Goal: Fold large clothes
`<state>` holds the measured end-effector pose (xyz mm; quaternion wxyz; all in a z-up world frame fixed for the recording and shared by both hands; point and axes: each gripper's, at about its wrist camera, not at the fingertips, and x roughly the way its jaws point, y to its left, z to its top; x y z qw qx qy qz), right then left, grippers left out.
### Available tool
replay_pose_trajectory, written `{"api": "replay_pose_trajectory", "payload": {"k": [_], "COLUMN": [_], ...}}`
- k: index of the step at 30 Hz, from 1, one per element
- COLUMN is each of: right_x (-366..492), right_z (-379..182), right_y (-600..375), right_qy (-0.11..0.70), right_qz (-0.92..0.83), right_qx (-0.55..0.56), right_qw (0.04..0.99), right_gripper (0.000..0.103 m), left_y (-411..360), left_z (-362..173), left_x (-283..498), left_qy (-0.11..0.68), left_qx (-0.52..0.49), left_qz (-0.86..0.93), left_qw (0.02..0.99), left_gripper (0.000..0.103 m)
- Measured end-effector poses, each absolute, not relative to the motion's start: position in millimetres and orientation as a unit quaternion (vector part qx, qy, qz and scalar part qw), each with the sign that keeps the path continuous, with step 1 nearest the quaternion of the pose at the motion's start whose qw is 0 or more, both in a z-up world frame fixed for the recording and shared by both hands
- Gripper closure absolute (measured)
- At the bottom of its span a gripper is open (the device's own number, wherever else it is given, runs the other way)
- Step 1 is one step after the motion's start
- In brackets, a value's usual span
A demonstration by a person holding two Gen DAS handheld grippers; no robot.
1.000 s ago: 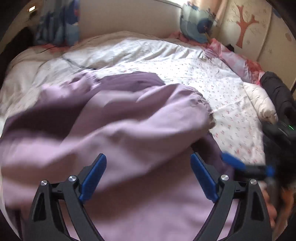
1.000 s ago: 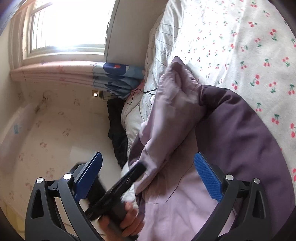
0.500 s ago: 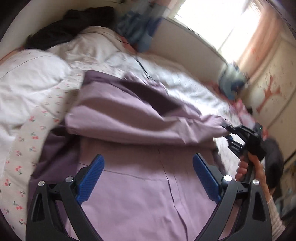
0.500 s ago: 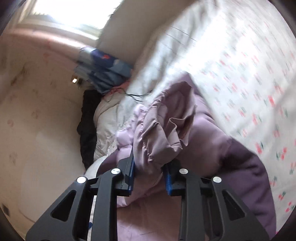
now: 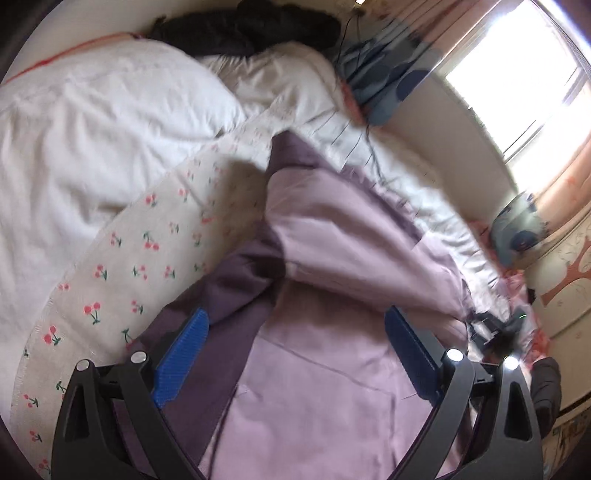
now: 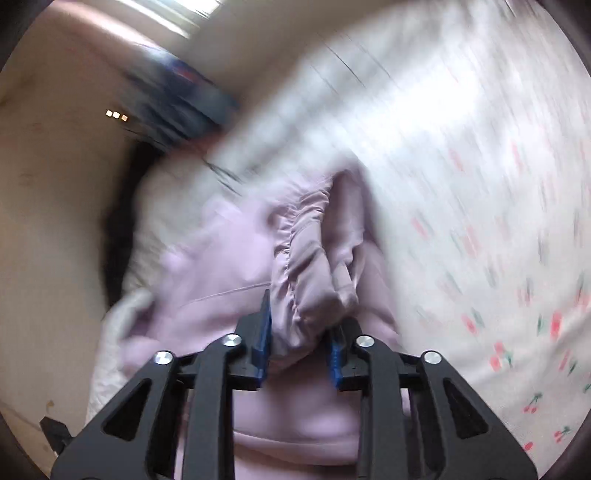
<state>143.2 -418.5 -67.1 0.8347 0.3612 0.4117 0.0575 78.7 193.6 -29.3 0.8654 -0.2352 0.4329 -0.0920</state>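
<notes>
A large lilac jacket with a dark purple lining lies spread on the bed. My left gripper hangs open just above its body, with nothing between the blue pads. In the right wrist view my right gripper has the gathered sleeve cuff pinched between its pads; the jaws are opening slightly with the cuff still between them. The left wrist view shows the right gripper at the far right, at the end of the stretched sleeve. The right wrist view is blurred by motion.
The cherry-print sheet covers the bed on the left of the jacket. A white duvet is bunched beyond it, with black clothes and a blue pillow at the head. A thin cable runs across the sheet.
My right gripper went from wide open to shut on the sleeve cuff and has carried it along. The left gripper stayed open and swung over towards the jacket's dark-lined side.
</notes>
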Motion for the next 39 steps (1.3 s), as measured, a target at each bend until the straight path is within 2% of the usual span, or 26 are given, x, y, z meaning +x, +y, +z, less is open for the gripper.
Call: {"api": "replay_pose_trajectory", "payload": {"k": [2,4,5,7,8,12,16,20,24,29,30,31,32,33,34,35,36,37,39], "right_x": [128,107,94,54,33,-64,-135,-174,-189,-199,-200,-199,-199,-201,-204,-203,-205,-204,-200], "right_z": [-74,-51,-39,-13,-6,-9,-39,-58,-67,-70,-70,-71,-70,-68,-64,-58,-49,-40,-17], "right_y": [-435,-438,-440,-443,-443,-457,-474,-459,-432,-391,-388,-387,-385,-381,-378,-376,-374,-371,-369], "right_qy": [0.390,0.394,0.393,0.399,0.412,0.494,0.548,0.578,0.603,0.642,0.639,0.633,0.619,0.608,0.592,0.571,0.541,0.512,0.459], "right_qz": [0.086,0.086,0.089,0.102,0.107,0.124,0.165,0.198,0.252,0.284,0.280,0.278,0.278,0.278,0.275,0.278,0.286,0.292,0.301], "right_qx": [0.417,0.392,0.377,0.336,0.314,0.246,0.280,0.305,0.328,0.283,0.285,0.293,0.303,0.304,0.306,0.320,0.337,0.350,0.374], "right_qw": [0.816,0.827,0.834,0.847,0.849,0.825,0.771,0.731,0.683,0.654,0.657,0.661,0.669,0.679,0.693,0.703,0.716,0.728,0.748], "right_gripper": [0.067,0.043,0.038,0.020,0.017,0.013,0.013,0.013,0.013,0.012,0.013,0.021,0.031,0.059,0.074,0.076,0.079,0.081,0.082], "left_y": [192,193,196,201,206,230,262,278,282,270,268,267,267,266,266,266,269,272,279], "left_z": [-32,-29,-26,-16,-9,1,-29,-62,-80,-108,-109,-107,-105,-102,-99,-94,-86,-73,-45], "left_x": [81,81,81,77,70,23,-28,-67,-96,-126,-128,-129,-130,-133,-136,-139,-141,-143,-143], "left_qy": [0.445,0.443,0.440,0.437,0.439,0.451,0.522,0.577,0.599,0.644,0.651,0.649,0.645,0.639,0.635,0.629,0.617,0.602,0.568], "left_qx": [-0.211,-0.196,-0.187,-0.165,-0.145,-0.064,-0.033,-0.044,-0.104,-0.153,-0.152,-0.158,-0.167,-0.172,-0.177,-0.185,-0.203,-0.220,-0.257], "left_qz": [-0.078,-0.078,-0.080,-0.088,-0.094,-0.101,-0.097,-0.112,-0.159,-0.215,-0.209,-0.201,-0.200,-0.196,-0.187,-0.183,-0.189,-0.193,-0.211], "left_qw": [0.867,0.871,0.875,0.880,0.882,0.884,0.847,0.808,0.778,0.718,0.714,0.716,0.718,0.724,0.728,0.733,0.736,0.743,0.753], "left_gripper": [0.011,0.011,0.011,0.011,0.011,0.011,0.011,0.011,0.011,0.011,0.011,0.011,0.018,0.029,0.054,0.073,0.080,0.085,0.088]}}
